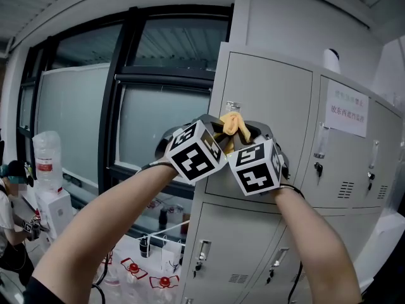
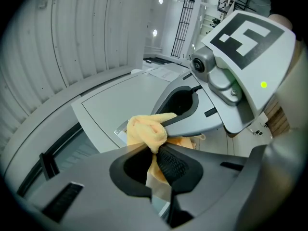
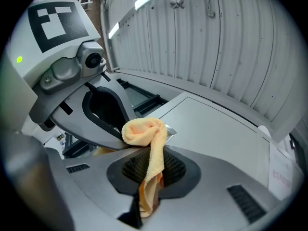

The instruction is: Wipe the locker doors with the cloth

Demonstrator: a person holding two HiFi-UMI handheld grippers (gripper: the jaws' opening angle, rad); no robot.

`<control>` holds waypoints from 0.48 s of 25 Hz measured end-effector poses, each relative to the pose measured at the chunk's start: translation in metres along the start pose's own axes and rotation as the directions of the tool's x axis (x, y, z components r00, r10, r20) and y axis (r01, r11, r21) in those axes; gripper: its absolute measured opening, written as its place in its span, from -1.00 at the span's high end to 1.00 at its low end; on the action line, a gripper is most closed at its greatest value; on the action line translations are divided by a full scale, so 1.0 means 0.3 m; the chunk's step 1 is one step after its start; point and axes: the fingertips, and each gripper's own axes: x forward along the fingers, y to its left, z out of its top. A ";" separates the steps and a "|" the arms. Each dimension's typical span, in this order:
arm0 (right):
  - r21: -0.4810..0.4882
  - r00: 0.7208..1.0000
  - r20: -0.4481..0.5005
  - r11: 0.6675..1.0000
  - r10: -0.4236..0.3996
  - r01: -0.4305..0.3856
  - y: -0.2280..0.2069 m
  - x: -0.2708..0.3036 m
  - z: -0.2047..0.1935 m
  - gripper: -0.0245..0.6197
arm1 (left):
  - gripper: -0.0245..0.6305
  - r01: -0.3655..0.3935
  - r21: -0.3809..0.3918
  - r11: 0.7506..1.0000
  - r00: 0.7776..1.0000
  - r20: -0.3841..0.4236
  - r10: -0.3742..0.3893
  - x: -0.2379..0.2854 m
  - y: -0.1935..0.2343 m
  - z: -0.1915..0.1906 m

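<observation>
A small orange cloth (image 1: 231,124) is bunched between my two grippers, held up in front of the grey upper locker door (image 1: 272,100). The left gripper (image 1: 218,126) and right gripper (image 1: 248,128) meet tip to tip at the cloth. In the left gripper view the cloth (image 2: 147,131) runs down between my left gripper's (image 2: 156,150) jaws, and a finger of the right gripper (image 2: 192,124) lies on the lump. In the right gripper view the cloth (image 3: 150,143) hangs into the seam of the shut right gripper (image 3: 153,160).
More grey locker doors lie below (image 1: 234,239) and to the right, one with a paper notice (image 1: 346,109). A dark-framed window (image 1: 158,119) fills the left. A water dispenser (image 1: 47,163) and a person (image 1: 9,214) are at far left; bottles (image 1: 145,246) stand below.
</observation>
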 end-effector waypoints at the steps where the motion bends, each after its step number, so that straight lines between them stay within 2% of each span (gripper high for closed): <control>1: -0.002 1.000 -0.005 1.000 -0.001 0.001 -0.011 -0.005 -0.009 0.73 | 0.79 0.002 0.001 1.000 1.000 0.001 -0.002 0.008 -0.007 0.010; 12: -0.018 0.998 -0.046 0.999 -0.042 0.041 -0.192 -0.106 -0.147 0.73 | 0.79 0.035 0.012 0.999 0.998 0.046 -0.035 0.138 -0.128 0.186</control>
